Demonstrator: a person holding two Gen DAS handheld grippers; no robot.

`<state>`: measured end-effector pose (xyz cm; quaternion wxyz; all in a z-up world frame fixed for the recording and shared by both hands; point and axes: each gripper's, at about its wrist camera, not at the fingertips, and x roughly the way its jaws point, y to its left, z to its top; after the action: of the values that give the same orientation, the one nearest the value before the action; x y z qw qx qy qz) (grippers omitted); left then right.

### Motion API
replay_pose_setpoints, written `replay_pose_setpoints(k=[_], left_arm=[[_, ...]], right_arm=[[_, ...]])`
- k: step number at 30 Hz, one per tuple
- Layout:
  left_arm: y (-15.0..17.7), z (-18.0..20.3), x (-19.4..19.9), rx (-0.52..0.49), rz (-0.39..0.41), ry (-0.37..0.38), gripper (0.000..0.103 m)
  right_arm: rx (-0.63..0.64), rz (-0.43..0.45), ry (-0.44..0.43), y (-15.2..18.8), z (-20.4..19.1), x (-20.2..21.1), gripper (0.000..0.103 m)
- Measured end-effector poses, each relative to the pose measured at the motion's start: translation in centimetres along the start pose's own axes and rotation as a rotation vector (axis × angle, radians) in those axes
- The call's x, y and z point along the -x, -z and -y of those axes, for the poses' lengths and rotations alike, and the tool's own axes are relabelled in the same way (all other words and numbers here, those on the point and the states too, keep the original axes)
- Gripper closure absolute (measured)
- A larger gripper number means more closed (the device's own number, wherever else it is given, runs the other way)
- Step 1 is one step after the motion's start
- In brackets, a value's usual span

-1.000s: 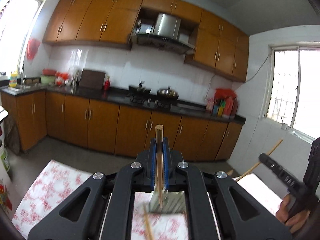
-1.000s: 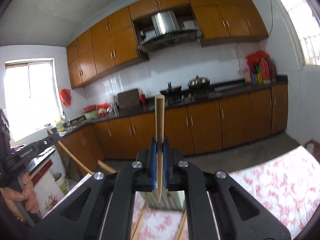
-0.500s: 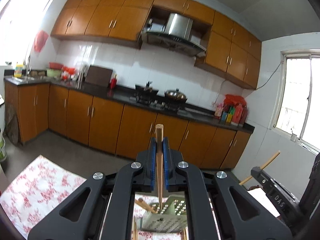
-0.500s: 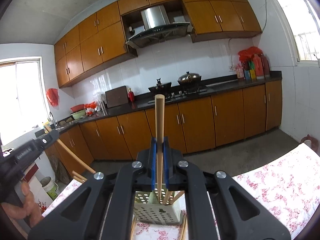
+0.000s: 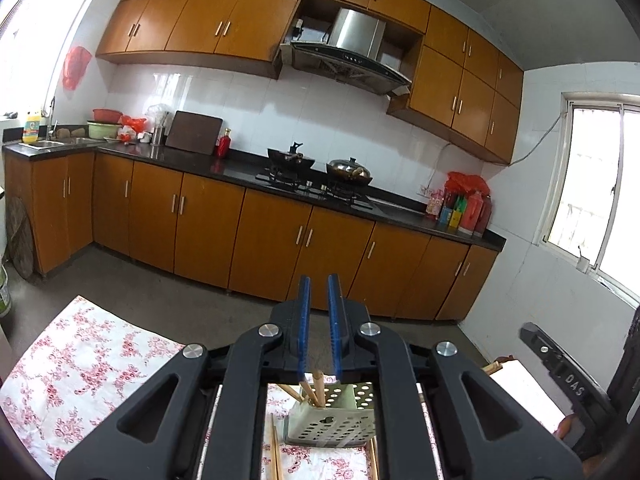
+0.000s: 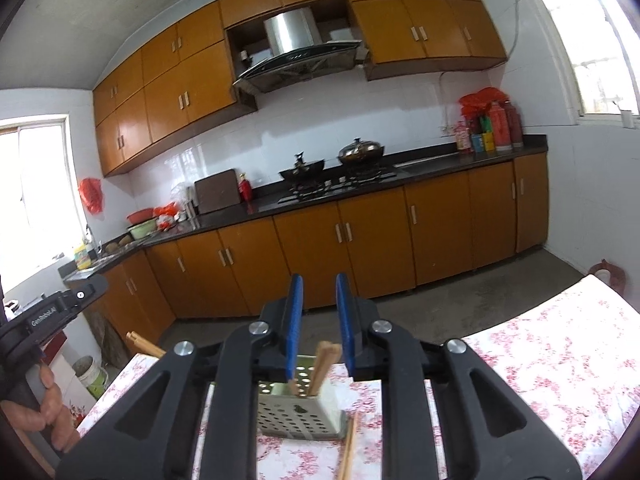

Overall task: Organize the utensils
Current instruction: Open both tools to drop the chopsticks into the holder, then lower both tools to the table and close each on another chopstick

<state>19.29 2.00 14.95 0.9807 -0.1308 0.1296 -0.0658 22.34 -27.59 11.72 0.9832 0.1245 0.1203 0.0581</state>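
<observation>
A pale perforated utensil holder (image 5: pixel 332 420) stands on the floral tablecloth, low behind my left gripper (image 5: pixel 319 280). Its blue pads stand slightly apart and are opening, with nothing pressed between them. Wooden chopsticks (image 5: pixel 316 386) lean in the holder just below the pads. In the right wrist view the same holder (image 6: pixel 296 416) sits under my right gripper (image 6: pixel 319 280). Those jaws are opening too. A chopstick (image 6: pixel 324 364) rises loosely in the gap between the pads, its lower end in the holder.
Loose chopsticks (image 5: pixel 274 452) lie on the tablecloth (image 5: pixel 80 380) beside the holder, and another chopstick (image 6: pixel 348 448) lies at its right. A hand (image 6: pixel 44 400) holds the left gripper's handle. Kitchen cabinets and a stove counter (image 5: pixel 312 188) stand beyond the floor.
Both grippers came down over the holder. Each let go of the upright chopstick it held. The sticks now stand in the holder and the pads have parted.
</observation>
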Motion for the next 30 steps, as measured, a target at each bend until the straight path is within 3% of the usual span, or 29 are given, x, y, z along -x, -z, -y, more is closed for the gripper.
replay_pose_setpoints(k=[3,7,12,17,21,27,30], left_arm=[[-0.4,-0.5,1.3,0.001,0.012,-0.008,0.084],[0.1,-1.8,3.0,-0.009,0.006,-0.030,0.084],[3.4,-5.3,3.9,0.007,-0.089,-0.090,0.076],[8.3,-8.8,1.9,-0.015,-0.247,-0.183,0.076],[11.3,-10.9,0.4,-0.004,-0.354,-0.221,0.076],[13.5,-11.4,-0.4,-0.018,-0.414,-0.226,0.076],[14.2,-11.2,-0.6,-0.024,-0.430,-0.213,0.076]], right_arm=[[-0.017,0.008,0.043,0.2,1.5,1.8,0.081],[-0.033,-0.037,0.101,2.0,3.9,3.3,0.078],[-0.049,-0.228,0.160,7.6,7.3,2.4,0.077],[-0.060,-0.449,0.120,14.6,7.3,-0.2,0.076],[-0.028,-0.594,0.032,19.0,5.2,-2.4,0.076],[0.029,-0.667,-0.023,22.1,2.0,-3.5,0.078],[0.062,-0.685,-0.011,22.6,1.6,-3.9,0.080]])
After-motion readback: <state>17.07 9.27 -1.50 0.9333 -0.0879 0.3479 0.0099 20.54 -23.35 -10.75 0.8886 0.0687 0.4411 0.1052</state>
